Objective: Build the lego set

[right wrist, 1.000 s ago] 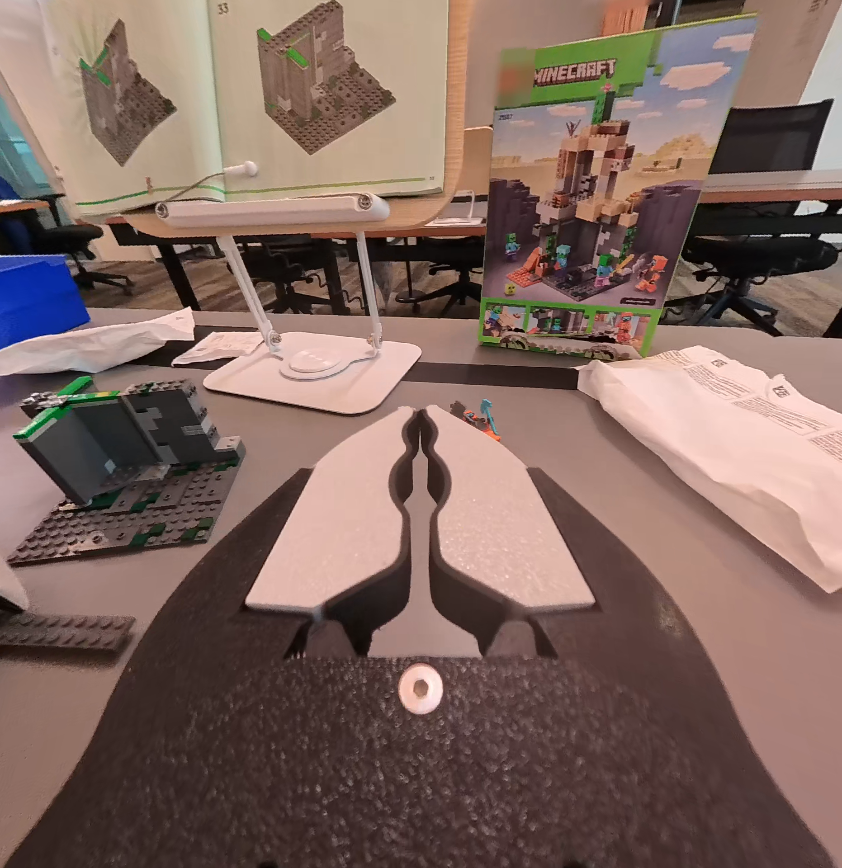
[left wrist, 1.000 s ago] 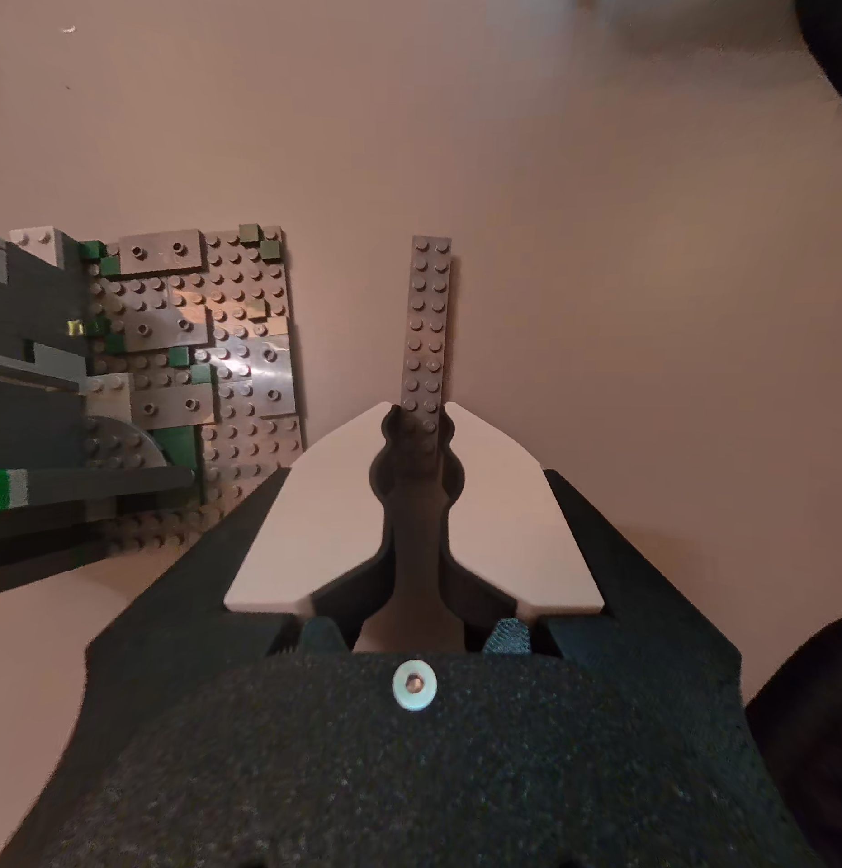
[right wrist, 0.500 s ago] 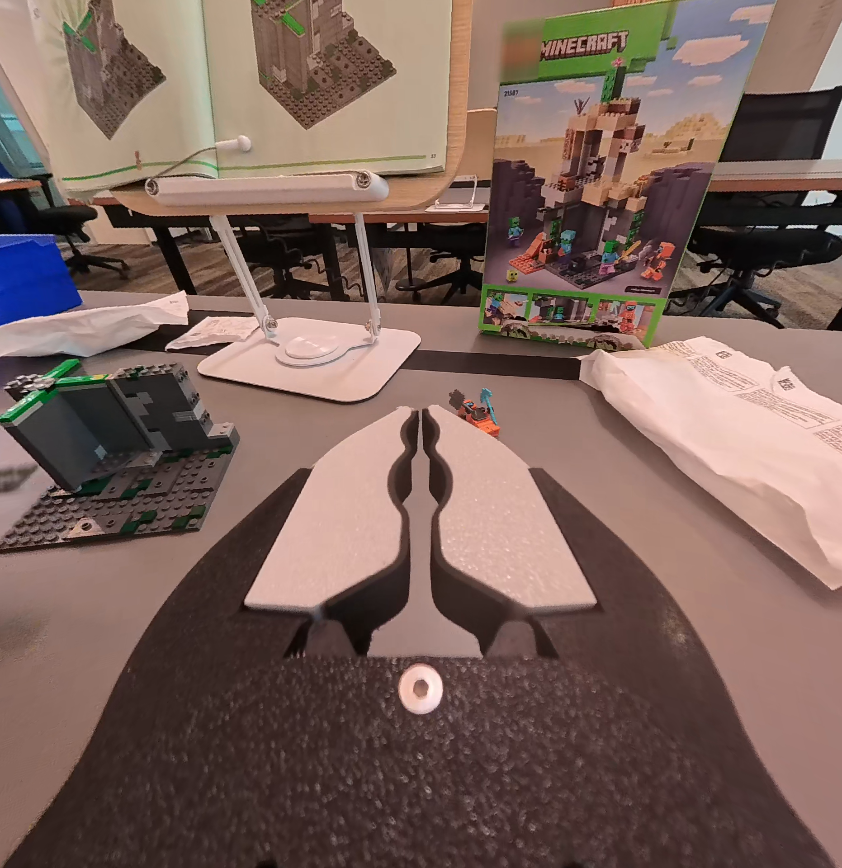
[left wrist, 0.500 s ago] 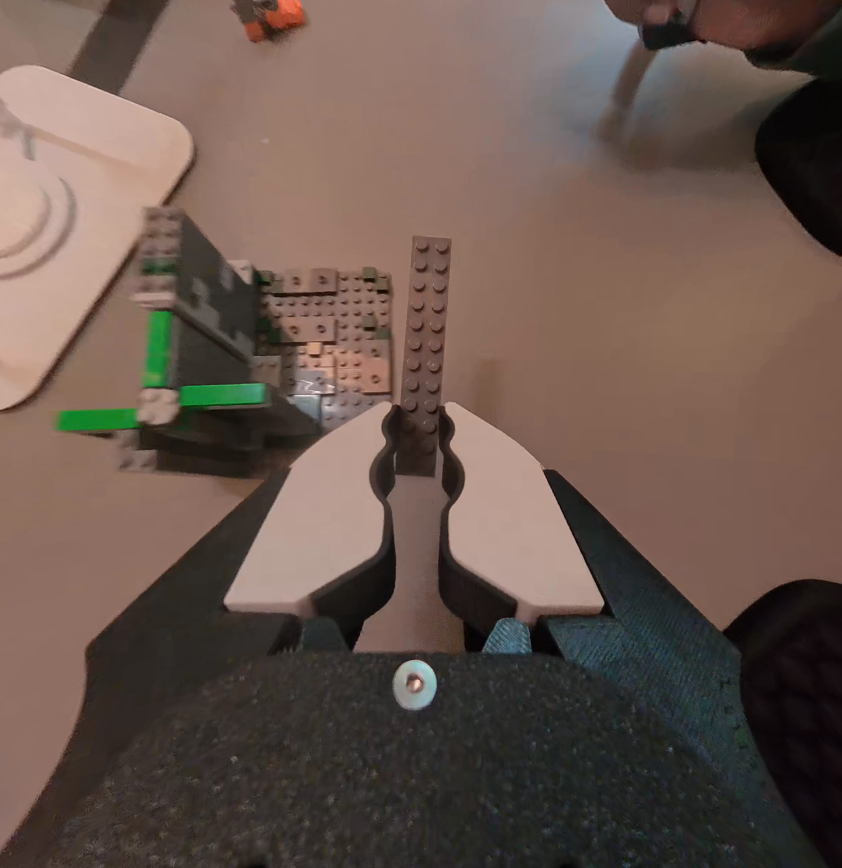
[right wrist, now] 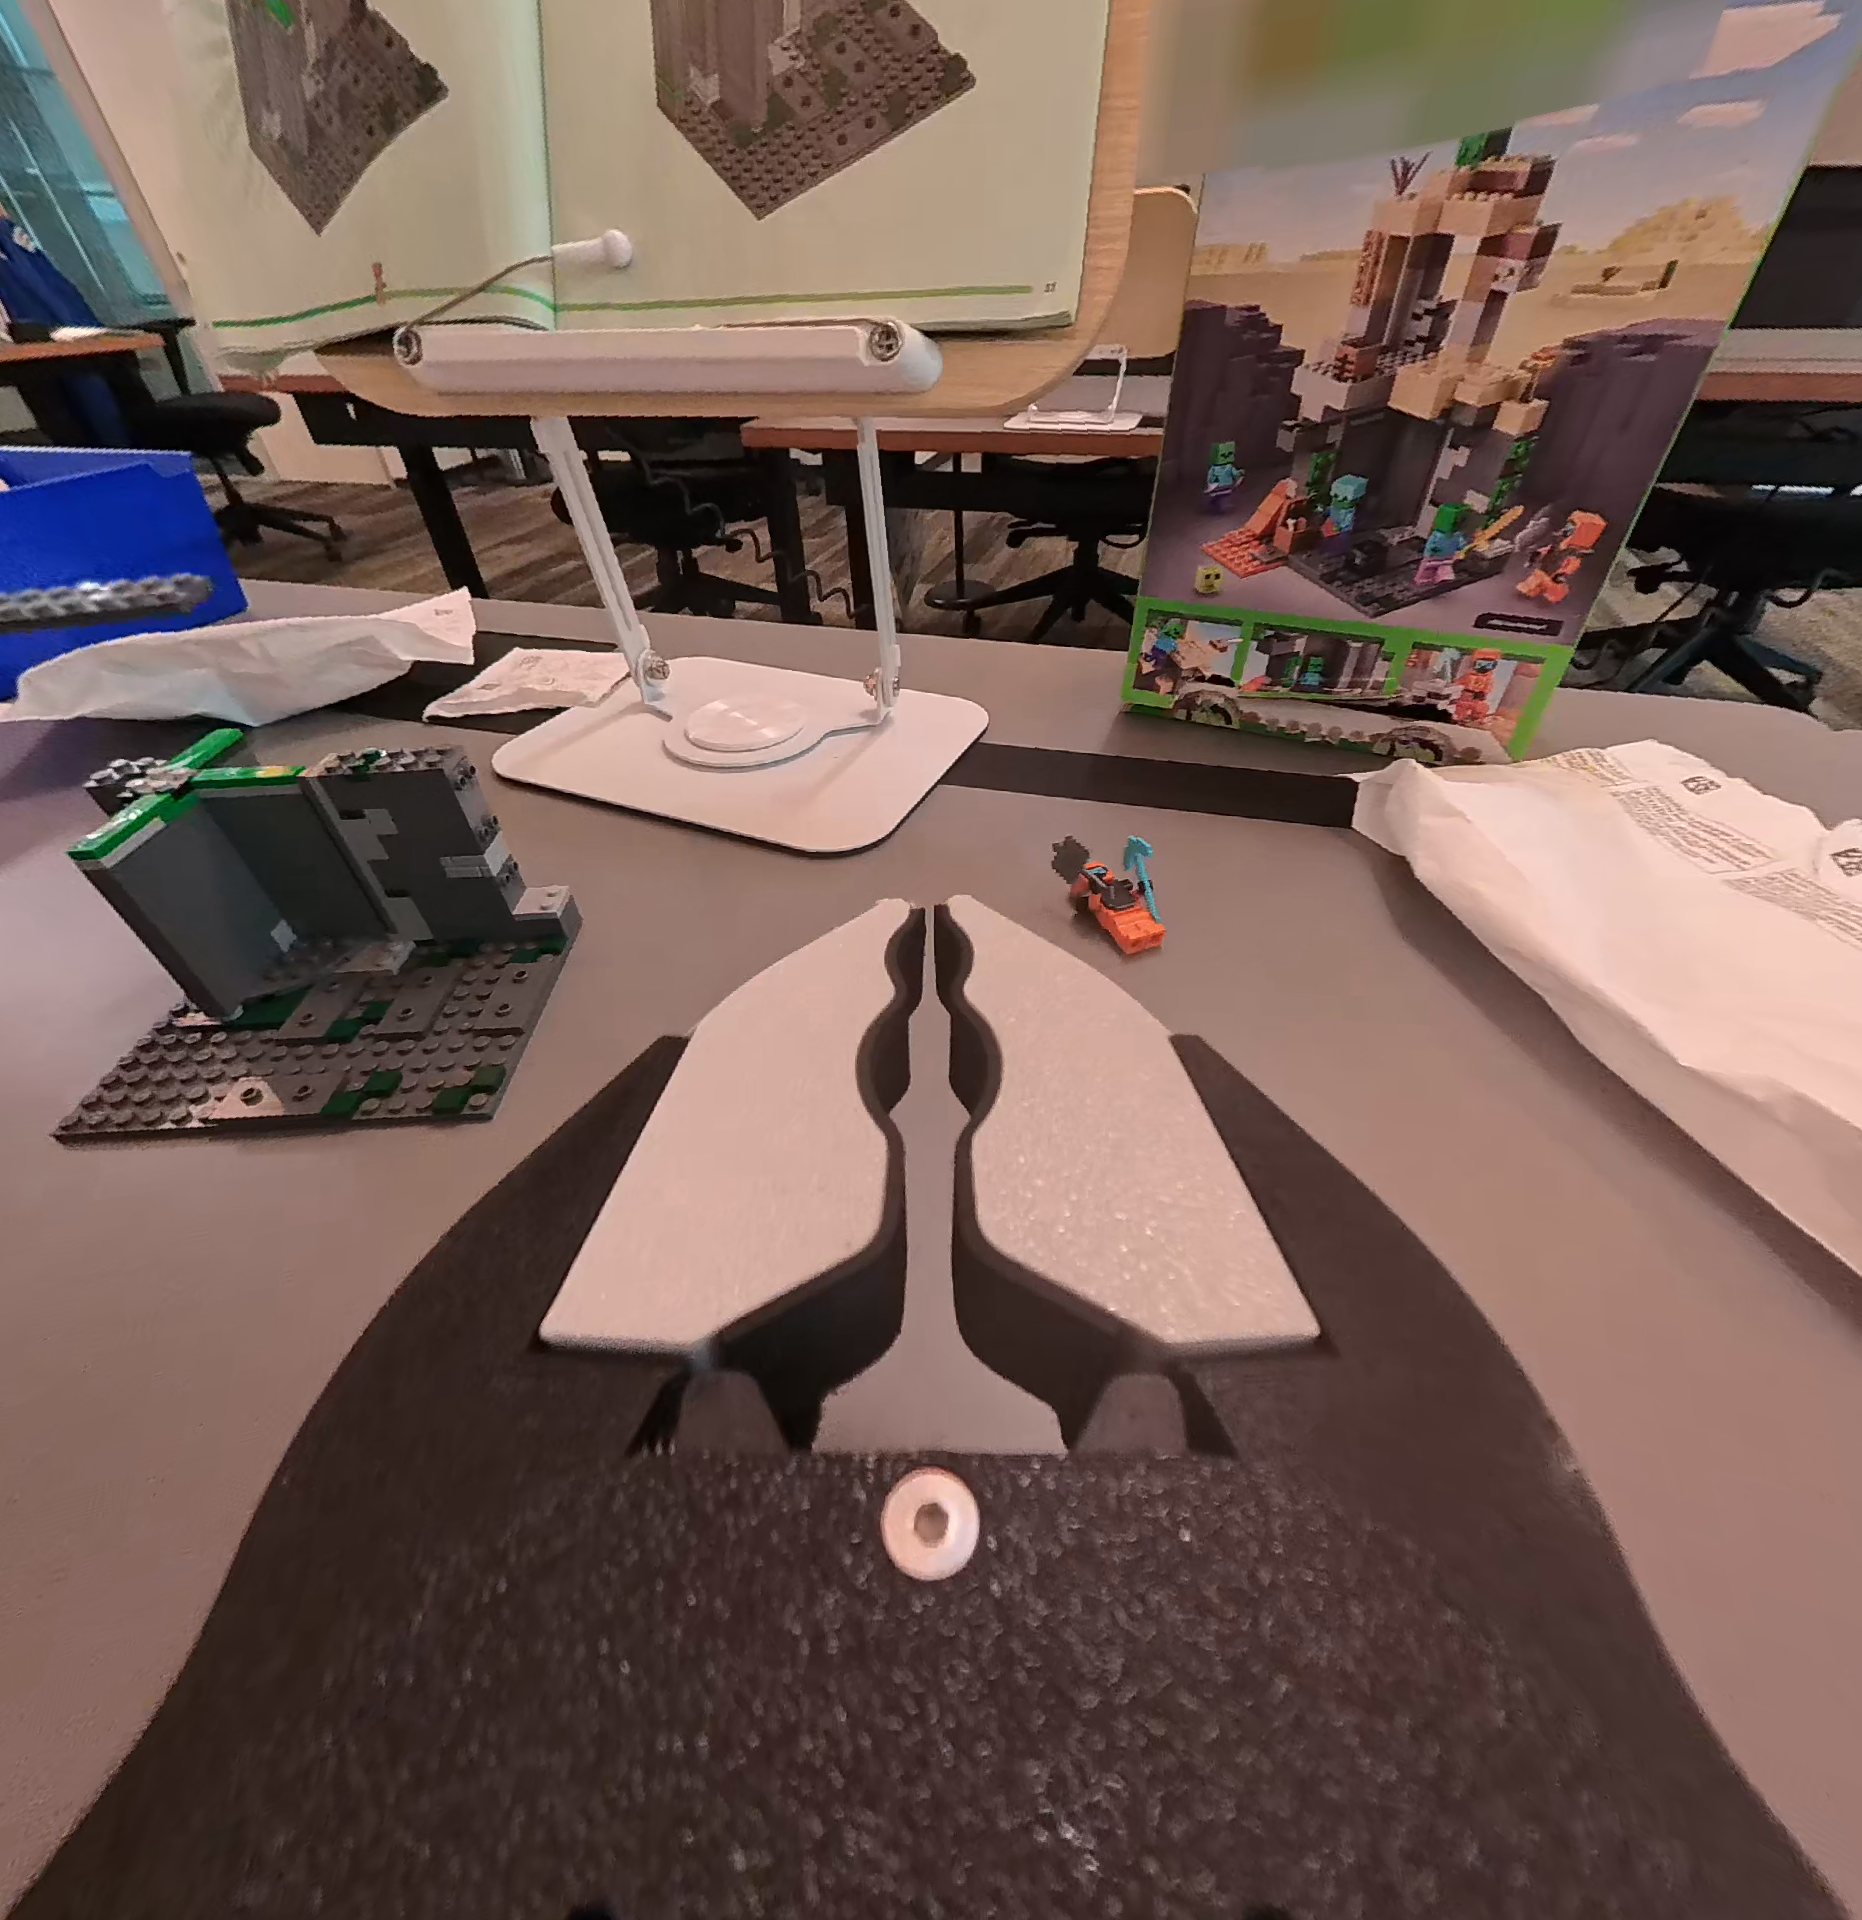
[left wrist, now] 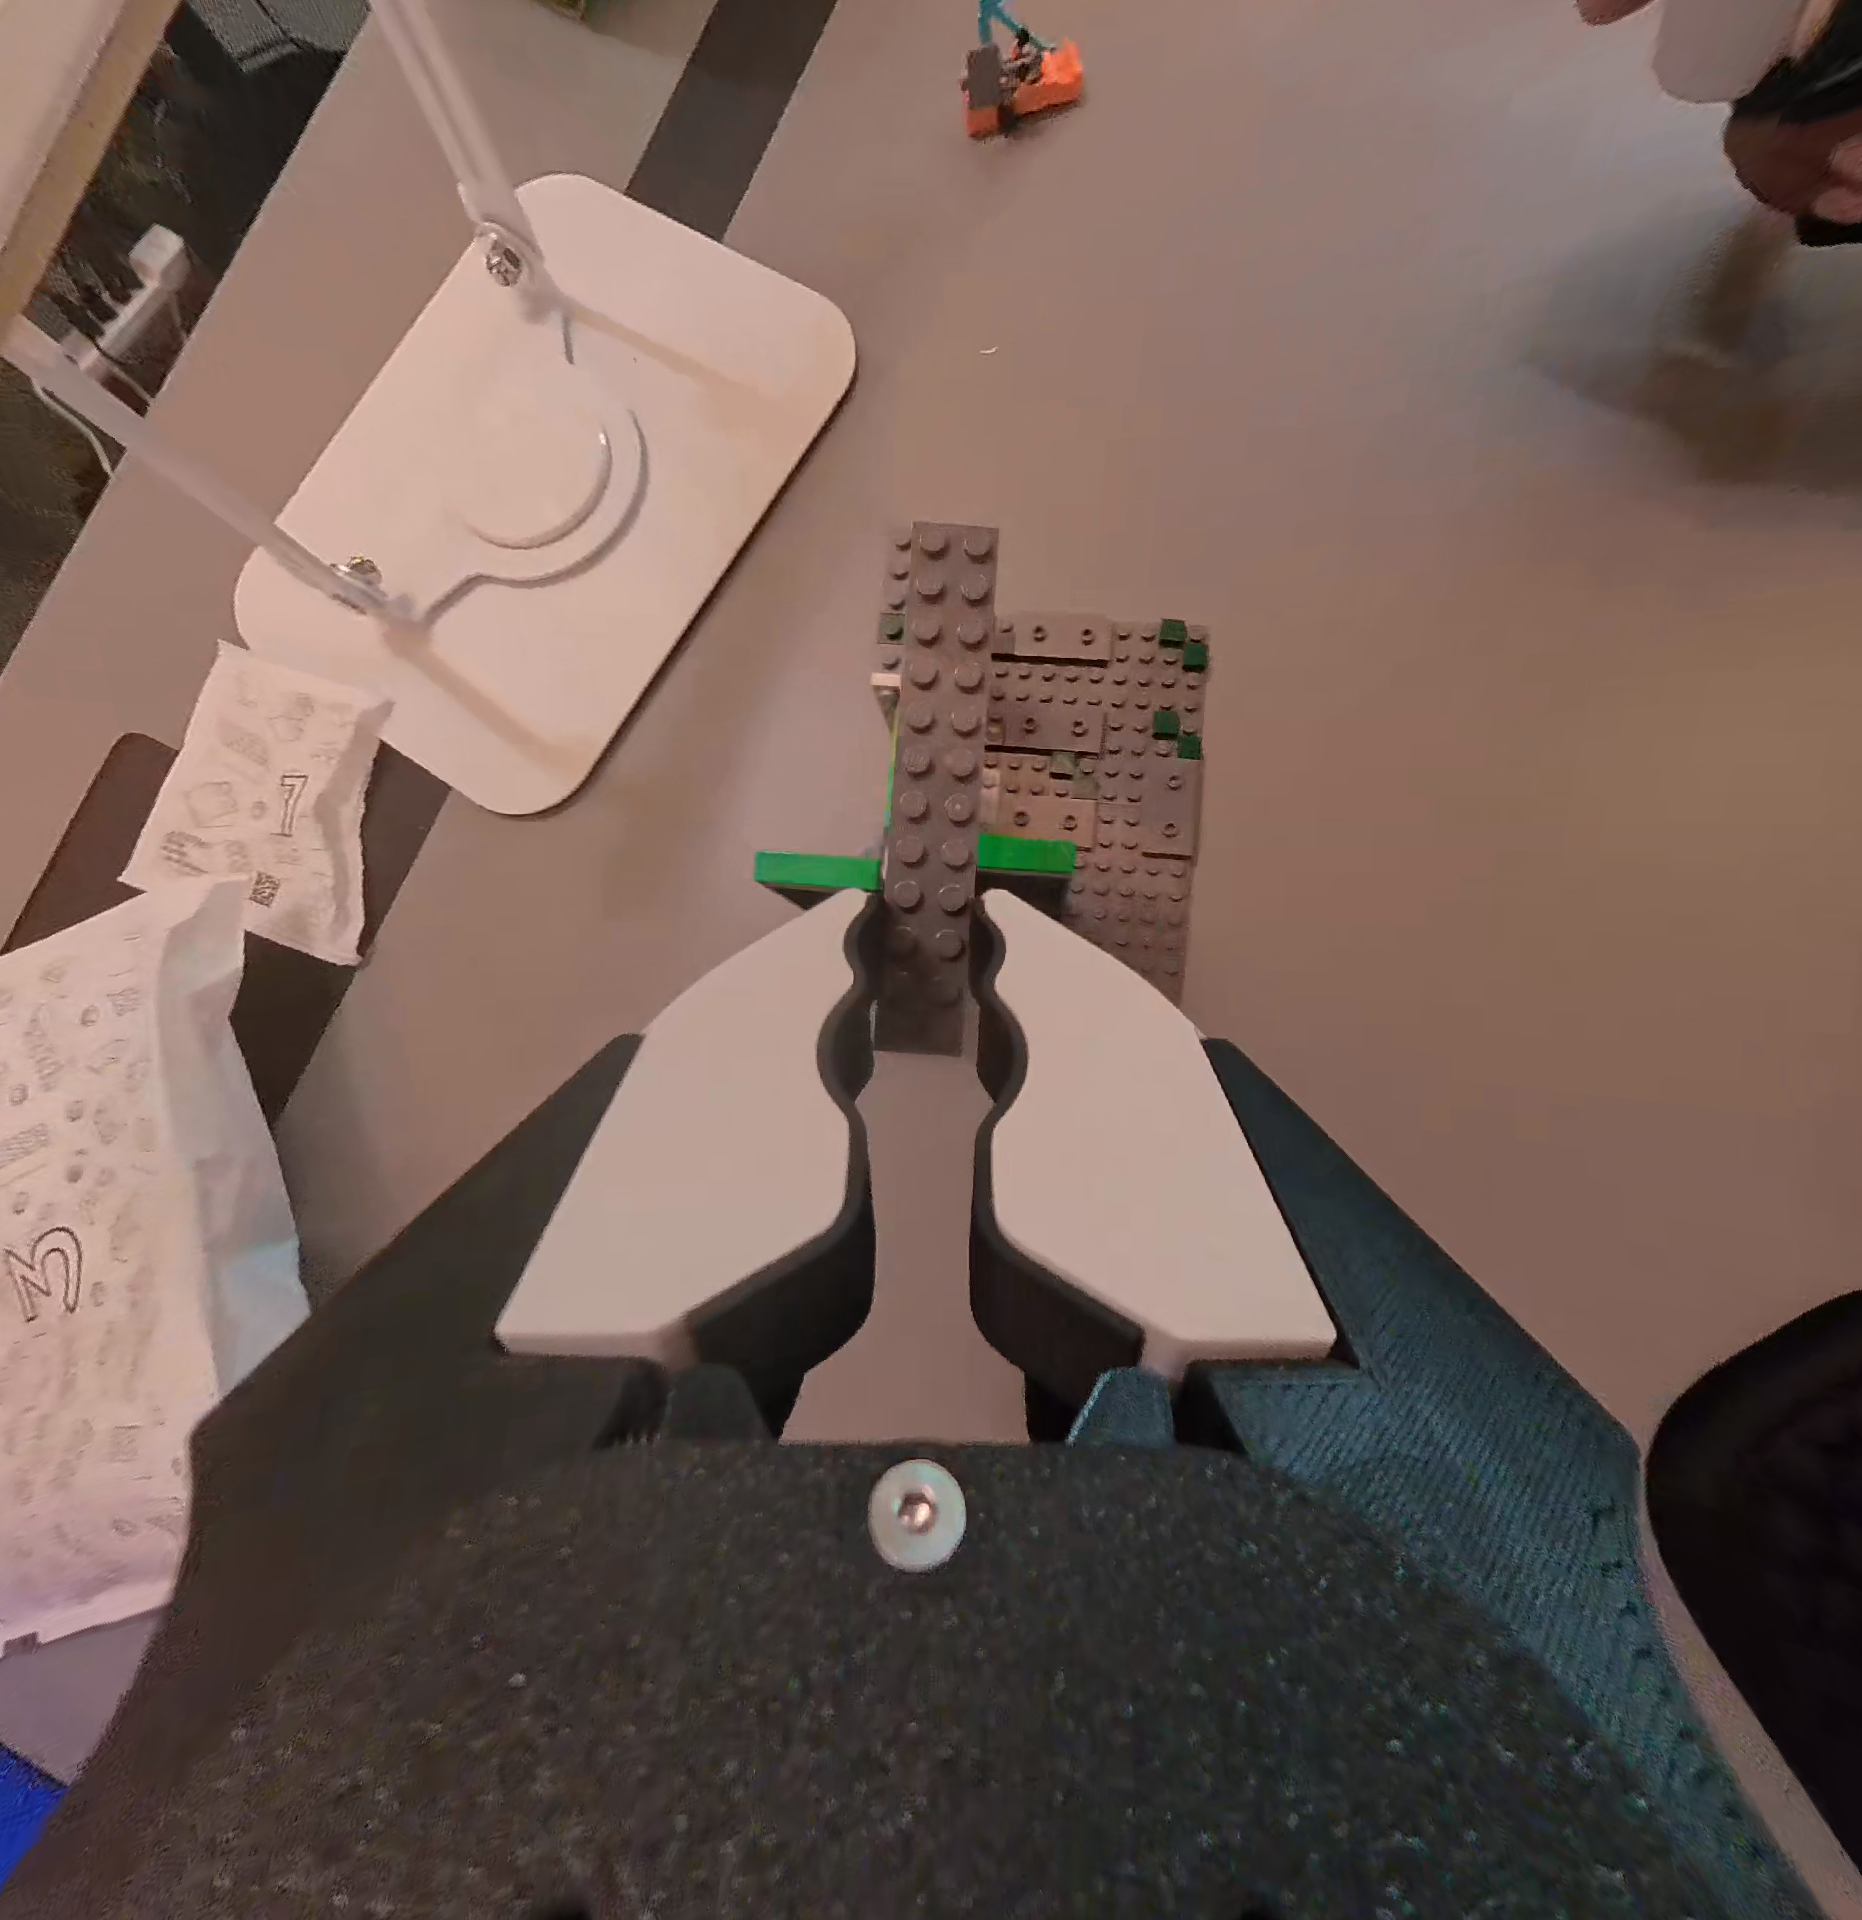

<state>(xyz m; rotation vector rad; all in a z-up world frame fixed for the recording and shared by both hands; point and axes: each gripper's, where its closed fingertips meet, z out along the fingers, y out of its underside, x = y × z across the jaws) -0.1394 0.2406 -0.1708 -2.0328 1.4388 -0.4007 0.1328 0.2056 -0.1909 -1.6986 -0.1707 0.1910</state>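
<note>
1. Left gripper [left wrist: 925, 914] is clamped on the near end of a long dark grey plate [left wrist: 942, 748], studs up; most of its length sticks out unsupported past the fingertips.
2. Right gripper [right wrist: 929, 912] has nothing in it, jaws nearly touching, parked low over the grey table [right wrist: 1322, 1091], aimed between the build and the orange minifigure [right wrist: 1114, 904].
3. Risk: grip is at one end only, so pressing the far end onto studs will likely lever the plate, making it pivot or slip out of the pads.
4. Risk: the build's grey wall [right wrist: 314, 862] with the green strip [left wrist: 1026, 854] stands tall on the baseplate [right wrist: 314, 1070], and nothing is holding it. An off-centre push could slide or tip the whole thing.
5. Position: from the left wrist view the plate hangs above the build, running along the top of the wall, with the baseplate's open studs to its right. Contact can't be confirmed; from the right wrist view the plate [right wrist: 85, 601] looks well above it.
6. White stand base [left wrist: 553, 488] and paper bags [left wrist: 85, 1247] are off to the left, clear of the path.
</note>
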